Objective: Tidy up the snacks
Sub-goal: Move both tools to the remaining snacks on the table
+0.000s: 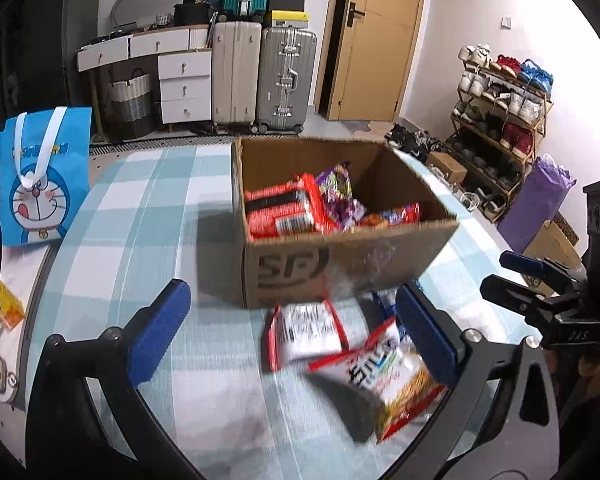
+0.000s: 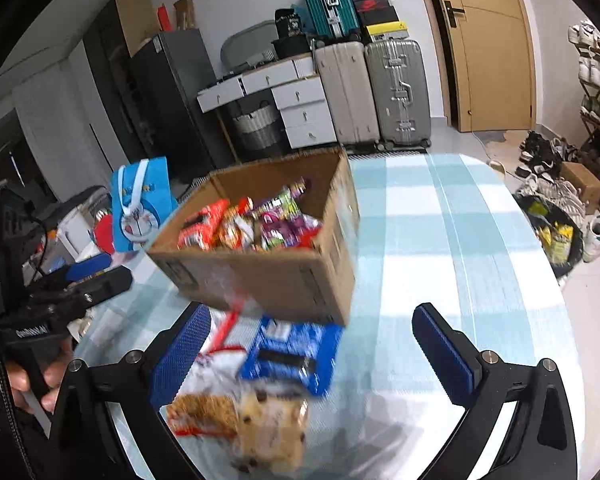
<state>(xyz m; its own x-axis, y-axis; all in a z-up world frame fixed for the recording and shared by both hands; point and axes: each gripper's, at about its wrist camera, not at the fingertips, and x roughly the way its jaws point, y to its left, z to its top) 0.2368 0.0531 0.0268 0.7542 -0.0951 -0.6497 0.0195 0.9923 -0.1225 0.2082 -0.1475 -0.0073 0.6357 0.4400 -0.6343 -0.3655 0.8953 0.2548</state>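
Observation:
An open cardboard box point(image 1: 352, 248) stands on the checked tablecloth and holds several red, purple and orange snack packets point(image 1: 300, 212). In front of it lie loose packets: a red-and-white one point(image 1: 306, 334) and a red-edged chip bag point(image 1: 384, 380). My left gripper point(image 1: 296, 320) is open above them, pads touching nothing. In the right wrist view, a blue packet point(image 2: 292, 352), a cookie bag point(image 2: 272, 428) and a red-and-white packet point(image 2: 220, 336) lie before the box point(image 2: 268, 280). My right gripper point(image 2: 312, 340) is open over them and empty.
A blue cartoon gift bag point(image 1: 40, 176) stands left of the box, with a yellow carton point(image 1: 4, 304) nearer the edge. The table point(image 2: 460, 240) runs on to the right of the box. Suitcases point(image 1: 260, 80), drawers and a shoe rack point(image 1: 500, 112) stand behind.

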